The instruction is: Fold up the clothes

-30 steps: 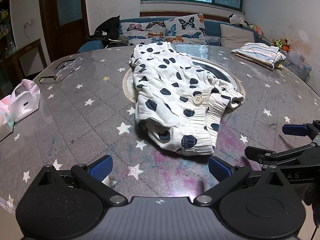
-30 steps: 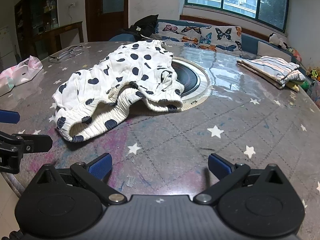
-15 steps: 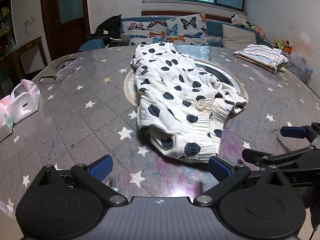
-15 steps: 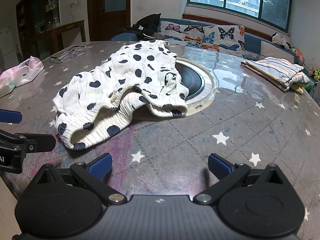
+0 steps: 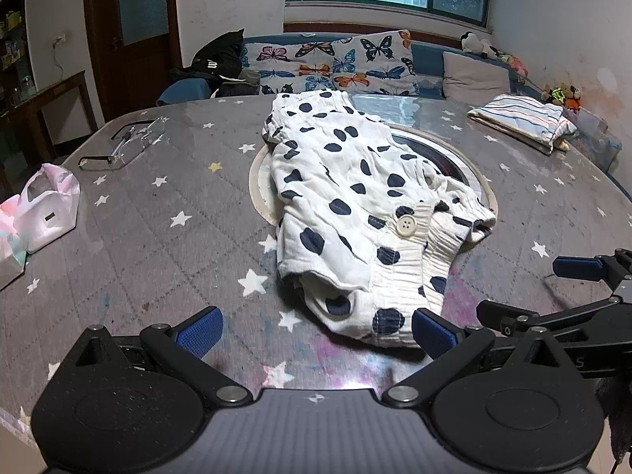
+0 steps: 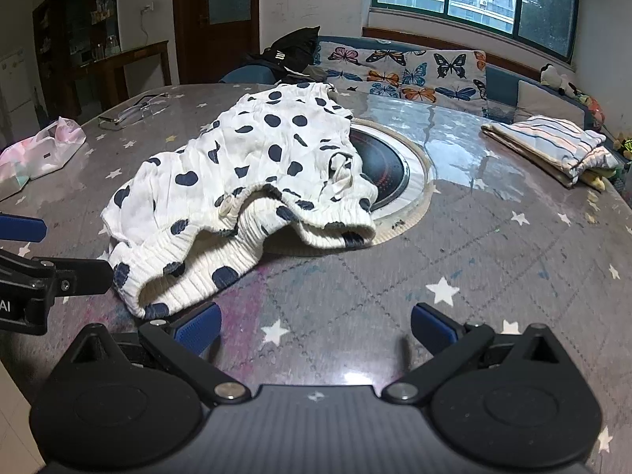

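One round tabletop (image 5: 166, 237), grey with a white star print, fills both views. Polka-dot garment (image 5: 355, 205), white with dark spots, lies crumpled across the centre, partly covering the round inset cooktop (image 6: 391, 170); its ribbed waistband end reaches toward the near edge, with a white button (image 5: 406, 224) on top. Folded striped cloth (image 6: 553, 146) sits at the far right edge, well apart from the garment. Pink-white plastic bag (image 5: 47, 205) at the left edge, and clear glasses (image 5: 130, 140) near the far left edge. Left gripper (image 5: 316, 330) hovers at the near edge, fingers spread wide, nothing between them; its right pad is just beside the waistband, possibly touching it, hard to tell at this angle. Right gripper (image 6: 314, 328) is also at the near edge, right of the garment, fingers wide apart and empty, its left pad just beside the waistband corner.
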